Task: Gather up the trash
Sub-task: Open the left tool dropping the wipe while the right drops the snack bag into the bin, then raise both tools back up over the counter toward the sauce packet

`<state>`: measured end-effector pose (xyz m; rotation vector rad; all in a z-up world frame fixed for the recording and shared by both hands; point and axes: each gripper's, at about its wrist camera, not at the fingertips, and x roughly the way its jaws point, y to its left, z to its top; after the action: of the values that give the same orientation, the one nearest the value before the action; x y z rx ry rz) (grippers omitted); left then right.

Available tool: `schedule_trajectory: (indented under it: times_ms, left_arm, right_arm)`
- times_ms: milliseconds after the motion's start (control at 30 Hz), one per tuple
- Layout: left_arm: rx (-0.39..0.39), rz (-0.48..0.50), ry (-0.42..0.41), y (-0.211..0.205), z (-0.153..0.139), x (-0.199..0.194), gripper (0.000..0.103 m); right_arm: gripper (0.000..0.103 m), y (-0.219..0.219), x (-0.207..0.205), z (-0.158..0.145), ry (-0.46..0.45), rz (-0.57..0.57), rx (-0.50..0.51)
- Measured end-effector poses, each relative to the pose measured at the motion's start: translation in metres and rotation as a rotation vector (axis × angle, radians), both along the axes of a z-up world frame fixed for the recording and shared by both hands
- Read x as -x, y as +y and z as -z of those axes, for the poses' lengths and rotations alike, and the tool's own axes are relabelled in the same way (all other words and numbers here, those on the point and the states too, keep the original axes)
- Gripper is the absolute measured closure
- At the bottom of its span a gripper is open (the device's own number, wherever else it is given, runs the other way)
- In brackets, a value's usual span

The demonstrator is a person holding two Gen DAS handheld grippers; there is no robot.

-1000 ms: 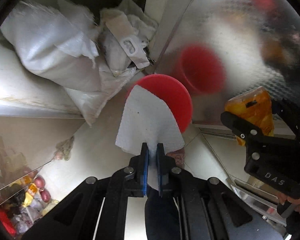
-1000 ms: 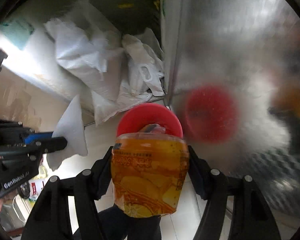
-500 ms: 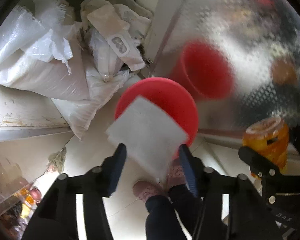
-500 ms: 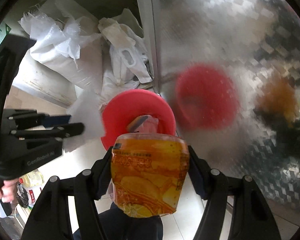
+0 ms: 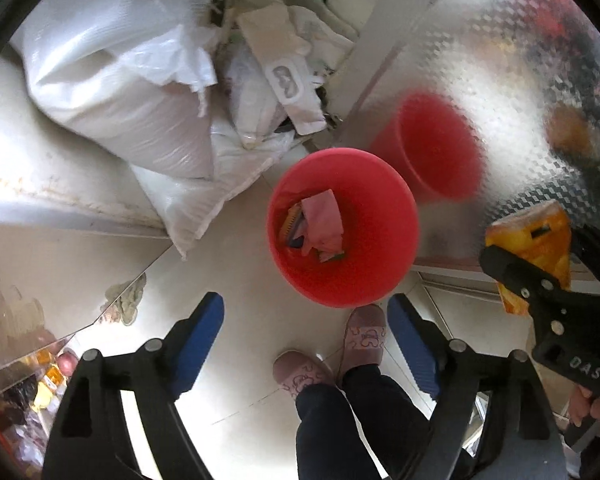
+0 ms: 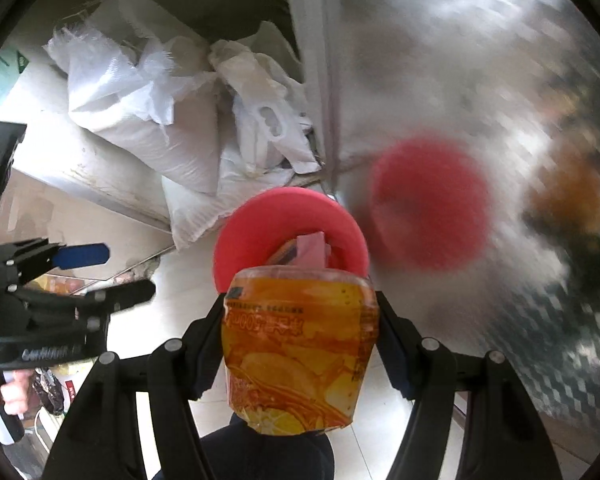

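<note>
Hovering above the red bin (image 5: 342, 228), the left gripper (image 5: 306, 344) hangs with its blue pads (image 5: 202, 344) spread wide and nothing between them. Down in the bin lies a small heap of trash (image 5: 318, 226): pinkish paper and a few coloured wrappers. The bin stands on the pale floor, just beside a shiny metal panel (image 5: 500, 80) that throws back a blurred red reflection, with white sacks (image 5: 112, 80) piled against the wall behind it.

Now to the right gripper (image 6: 300, 344): its jaws are clamped on an orange packet (image 6: 300, 348), squeezing it from both sides. In the right wrist view the packet sits in front of the bin's near rim, not clearly over the opening; in the left wrist view it is held off to the side of the bin, near the panel.

So the step in hand looks like the drop. To do it well, I would carry the packet forward until it is plainly over the middle of the bin, then lower it before parting the jaws, because a light, crinkly packet can catch on a pad or drift and land on the floor. Keeping clear of the panel matters too. The person's slippers (image 5: 364, 338) stand right at the bin's near edge, so a short drop would fall onto them. The left gripper is best held out of the path.
</note>
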<state>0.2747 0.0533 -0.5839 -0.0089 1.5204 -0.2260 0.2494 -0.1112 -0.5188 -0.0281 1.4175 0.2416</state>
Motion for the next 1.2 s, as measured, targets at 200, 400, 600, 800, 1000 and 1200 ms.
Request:
schedule_trajectory:
  times_ms: [200,400,600,800,1000,1200]
  left_arm:
    - [-0.011,-0.036,-0.018,0.014,-0.003,0.002,0.009]
    - [-0.019,-0.050,-0.037,0.025,-0.006,0.004,0.000]
    - [-0.044,-0.067,-0.042,0.034,-0.007,0.004,0.000]
    - [-0.063,-0.077,-0.038,0.036,-0.011,0.005,0.000]
    - [-0.073,-0.099,-0.048,0.038,-0.037,0.015,0.000]
    - [-0.070,-0.130,-0.085,0.047,-0.097,0.026,0.000]
  right_arm:
    - [0.038,0.019,-0.009,0.005,-0.007,-0.058,-0.008]
    - [0.038,0.034,-0.018,0.014,-0.027,-0.106,0.011]
    - [0.038,0.039,-0.022,0.020,-0.047,-0.143,0.029]
    - [0.005,0.037,-0.023,0.021,-0.057,-0.115,0.063]
    - [0.002,0.038,-0.020,0.001,-0.066,-0.119,0.062]
    - [0.002,0.040,-0.011,-0.051,-0.108,-0.100,0.049]
